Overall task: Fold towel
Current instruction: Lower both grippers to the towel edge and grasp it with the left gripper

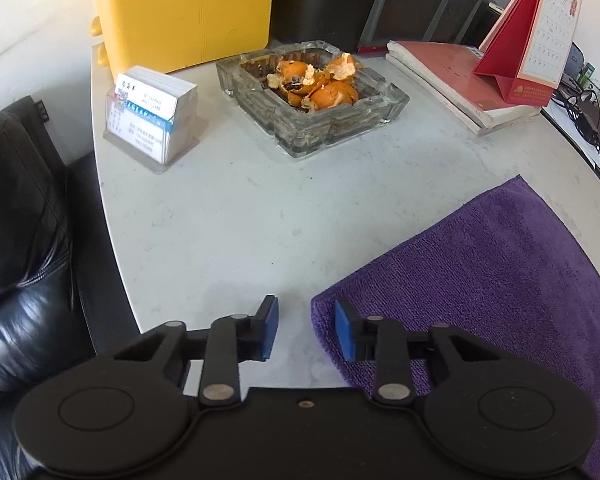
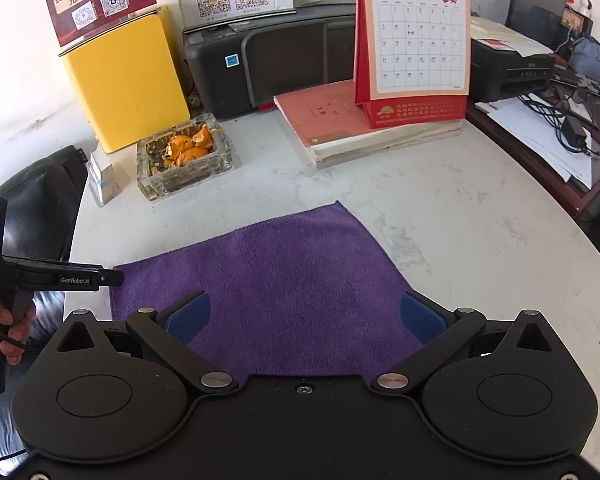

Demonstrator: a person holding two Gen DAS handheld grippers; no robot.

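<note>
A purple towel (image 2: 284,280) lies flat on the white table (image 2: 460,220); its left part shows in the left wrist view (image 1: 480,280). My left gripper (image 1: 307,329) is down at the towel's near left corner. Its jaws stand narrow with a gap: the left pad is over bare table, the right pad over the cloth, and the towel's edge lies between them unpinched. In the right wrist view the left gripper (image 2: 118,277) shows from the side, held by a hand (image 2: 12,320). My right gripper (image 2: 306,317) is wide open above the towel's near edge, with flat cloth under it.
A glass ashtray (image 1: 312,96) with orange peel and a card holder (image 1: 152,112) stand behind the towel, with a yellow box (image 1: 180,12) further back. A red desk calendar (image 2: 412,40) rests on notebooks (image 2: 340,128). A black leather chair (image 1: 20,220) borders the table's left edge.
</note>
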